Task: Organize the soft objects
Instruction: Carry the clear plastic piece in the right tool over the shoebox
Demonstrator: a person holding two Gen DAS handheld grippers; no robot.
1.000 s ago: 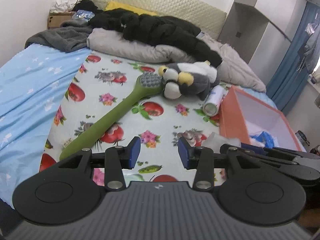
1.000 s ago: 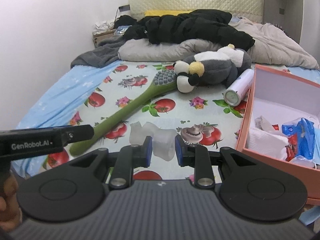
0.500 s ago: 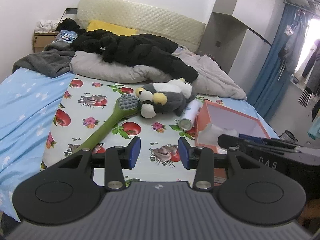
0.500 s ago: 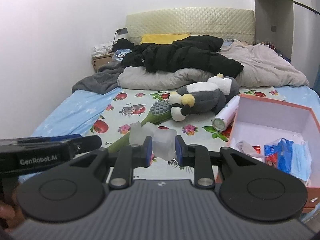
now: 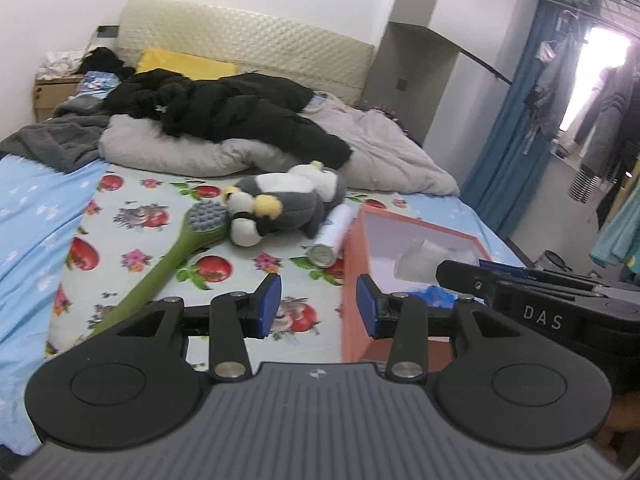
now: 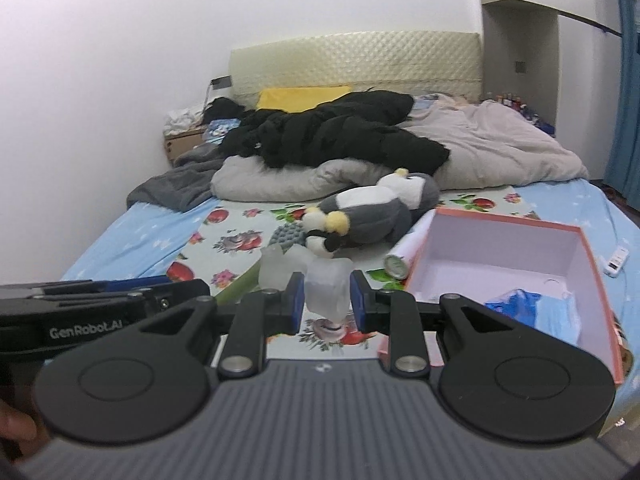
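One translucent soft piece (image 6: 326,292) upright in right tongs (image 6: 325,300)

My left gripper (image 5: 318,306) showed two black linkage arms tipped with blue pads (image 5: 269,305), each arm pinned by silver screws above a round black disc. Behind the discs sat a ribbed grey housing with a small logo. The right gripper (image 6: 324,302) was built the same: blue pads, silver screws, black discs. White lettering ran along each gripper's side, "DAS" on the right one, "GenRobot.AI" on the left.
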